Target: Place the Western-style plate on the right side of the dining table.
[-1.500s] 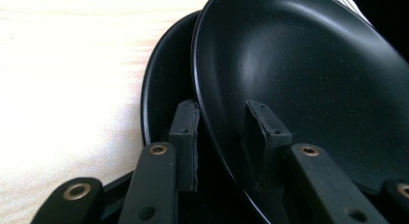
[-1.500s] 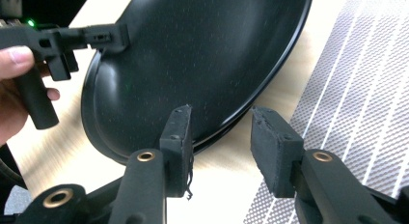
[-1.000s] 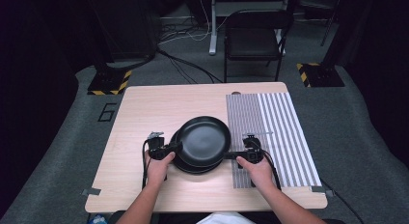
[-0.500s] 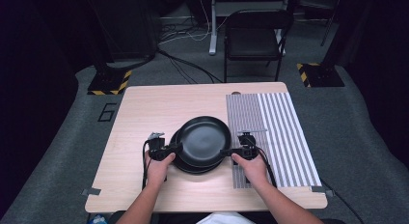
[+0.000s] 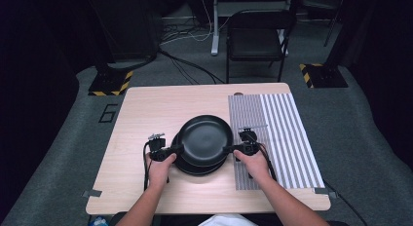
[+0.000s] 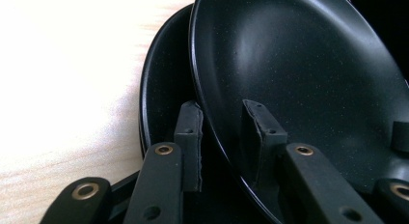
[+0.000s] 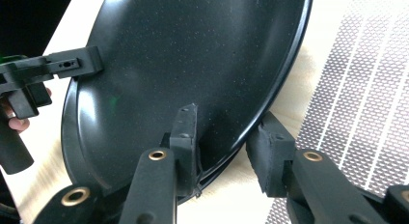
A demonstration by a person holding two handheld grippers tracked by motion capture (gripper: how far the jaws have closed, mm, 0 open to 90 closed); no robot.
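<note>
Black rubber-tipped fingers (image 6: 189,132) of the left gripper (image 5: 171,150) sit on either side of the rim of the top plate (image 5: 206,140), one pad under the edge and one on the inner face, the jaws having just been closing with the rim between them; whether the pads press on it cannot be told. Across the dish, the right gripper (image 5: 230,148) is clamped on the opposite rim, one pad (image 7: 185,137) against the inside and its partner under the edge, jaws drawn narrow around the plate's lip.

The top plate, a shallow matte-black dish, rides tilted and offset above a second black plate (image 5: 187,166) that lies flat on the wooden table (image 5: 146,114); in the left gripper view the lower plate's rim (image 6: 159,89) peeks out beside the upper one. A person's left hand (image 5: 160,168) and right hand (image 5: 253,160) hold the two tools from the near edge, forearms reaching in, cables looping back from each gripper.

Just right of the plates lies a grey-and-white striped mat (image 5: 277,133), which the right hand overlaps. Beyond the table stands a black folding chair (image 5: 258,41) on grey carpet.
</note>
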